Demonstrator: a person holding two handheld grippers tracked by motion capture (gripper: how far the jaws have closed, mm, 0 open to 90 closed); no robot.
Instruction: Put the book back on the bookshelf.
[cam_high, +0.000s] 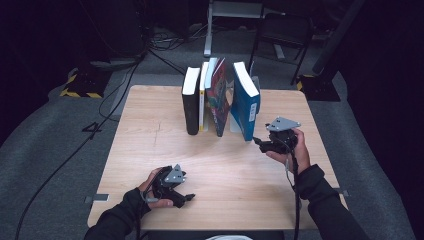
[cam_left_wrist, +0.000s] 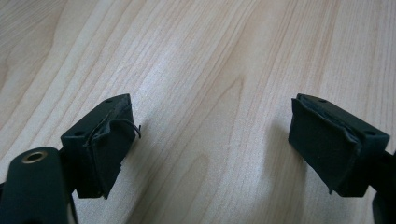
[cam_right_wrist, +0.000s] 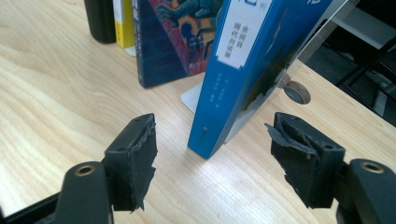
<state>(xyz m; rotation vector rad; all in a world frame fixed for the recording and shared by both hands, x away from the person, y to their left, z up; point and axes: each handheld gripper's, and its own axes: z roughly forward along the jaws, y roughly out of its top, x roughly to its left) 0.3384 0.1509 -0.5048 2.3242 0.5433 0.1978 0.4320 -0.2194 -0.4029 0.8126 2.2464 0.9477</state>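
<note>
- Right gripper (cam_high: 259, 141) stands open, holding nothing, just before the blue book (cam_right_wrist: 243, 70)
- Left gripper (cam_high: 189, 198) open over bare table (cam_high: 150, 115)
- Illustrated book (cam_high: 219, 97), yellow book (cam_high: 203, 95) and black book (cam_high: 191, 100) stand beside it

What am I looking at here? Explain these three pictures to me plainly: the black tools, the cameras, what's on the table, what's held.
A person sits at a wooden table with a hand-held two-jaw gripper in each hand. The high view looks down from above: left gripper low near the table's front edge, right gripper just short of the books. The other two pictures come from cameras riding on the grippers, looking along their black jaws.

Four books stand upright in a row: a black book, a yellow book, an illustrated book and a blue book, which leans against a metal bookend.

Both grippers are open and hold nothing. The right one points at the blue book's spine.
</note>
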